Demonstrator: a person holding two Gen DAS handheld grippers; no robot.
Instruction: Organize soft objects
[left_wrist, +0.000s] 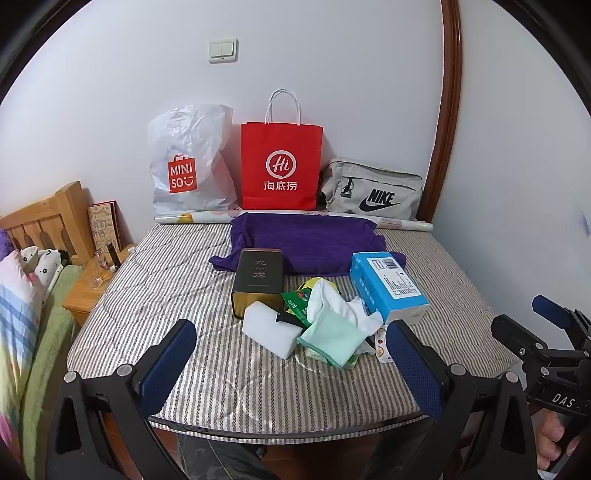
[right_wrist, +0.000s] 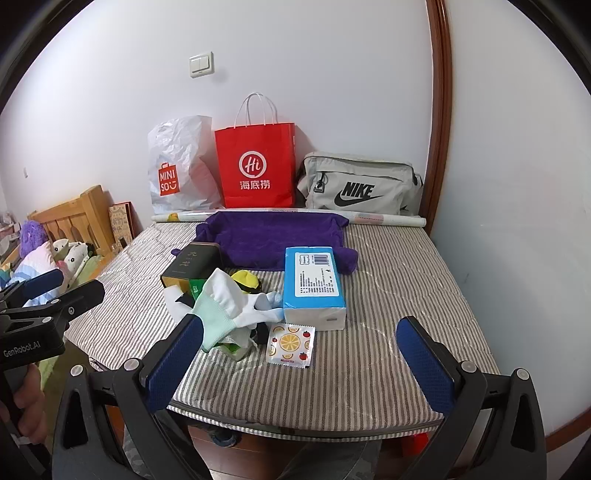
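Note:
A pile of small items lies mid-table on the striped cover. It holds a white sponge block, a mint green cloth, a white sock, a green packet and a fruit-print sachet. A dark tea box and a blue tissue pack flank the pile. Behind them sits a purple towel shaped like a tray. My left gripper is open near the front edge, short of the pile. My right gripper is open too, holding nothing.
Along the back wall stand a white Miniso plastic bag, a red paper bag and a grey Nike bag, with a paper roll in front. A wooden nightstand and a bed with plush toys lie left. A wall stands close right.

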